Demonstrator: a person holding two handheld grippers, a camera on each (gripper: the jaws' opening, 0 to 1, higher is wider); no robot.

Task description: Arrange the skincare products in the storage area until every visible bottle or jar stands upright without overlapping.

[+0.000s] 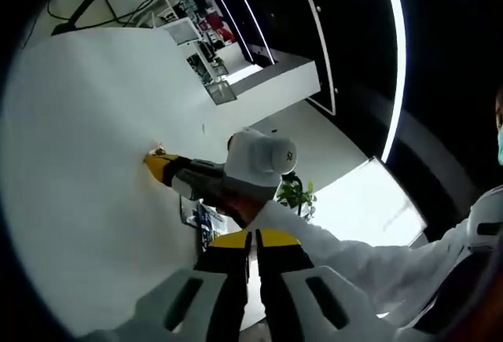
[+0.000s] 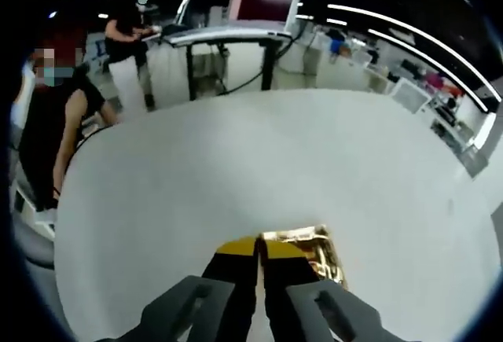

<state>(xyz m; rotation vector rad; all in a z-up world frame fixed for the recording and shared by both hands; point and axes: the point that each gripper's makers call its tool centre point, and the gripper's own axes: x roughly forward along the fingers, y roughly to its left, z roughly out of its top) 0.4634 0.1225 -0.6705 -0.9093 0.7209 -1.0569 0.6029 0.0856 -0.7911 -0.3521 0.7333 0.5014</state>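
1. Nearest in the right gripper view, the right gripper [image 2: 259, 249] has its two yellow-tipped jaws pressed together with nothing between them.
2. Just past those tips and a little to their right lies a small gold, shiny thing [image 2: 308, 249], seemingly the cap or body of a skincare item, low on the white table [image 2: 259, 161]. It touches or nearly touches the right jaw's tip; I cannot tell which, nor which way its long axis runs.
3. In the left gripper view, the left gripper [image 1: 253, 240] is also closed and empty, held well back from the work.
4. Beyond it, the right gripper reaches out across the table, and at its yellow tip a tiny gold glint shows where the item lies.
5. My judgement: the right gripper is by far the nearer one. The item sits beside closed jaws, not between them, so they would need to spread and shift right before they could grip it and stand it up.
6. Farther off are desks, a person seated at one, and a potted plant [image 1: 297, 194].
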